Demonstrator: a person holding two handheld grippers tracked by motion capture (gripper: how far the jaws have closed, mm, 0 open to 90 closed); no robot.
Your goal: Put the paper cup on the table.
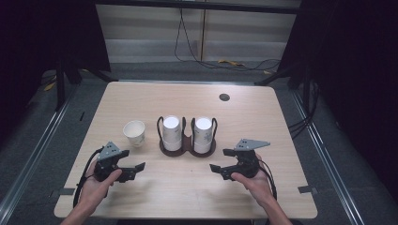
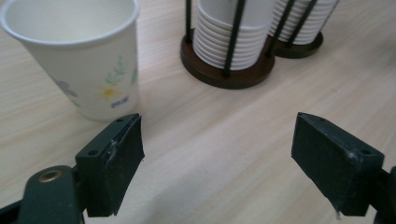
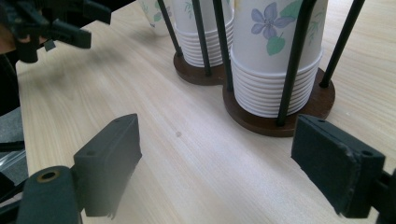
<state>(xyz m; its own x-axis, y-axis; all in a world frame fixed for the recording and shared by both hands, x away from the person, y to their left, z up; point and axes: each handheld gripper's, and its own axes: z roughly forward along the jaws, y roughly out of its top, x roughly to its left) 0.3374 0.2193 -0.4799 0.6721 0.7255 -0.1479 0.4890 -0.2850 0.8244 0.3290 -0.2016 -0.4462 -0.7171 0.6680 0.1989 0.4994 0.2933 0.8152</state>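
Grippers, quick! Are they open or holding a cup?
Left gripper: open, holding nothing, near the loose paper cup.
Right gripper: open, holding nothing.

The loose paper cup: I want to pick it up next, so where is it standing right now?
In the high view the loose paper cup stands upright on the table's left half, just left of the cup holder and ahead of the left gripper.

Upright floral paper cup (image 1: pixel 134 132) on the table, just left of the two-stack cup holder (image 1: pixel 187 146).

Black cables (image 1: pixel 185 44) on floor beyond table (image 1: pixel 253 101).
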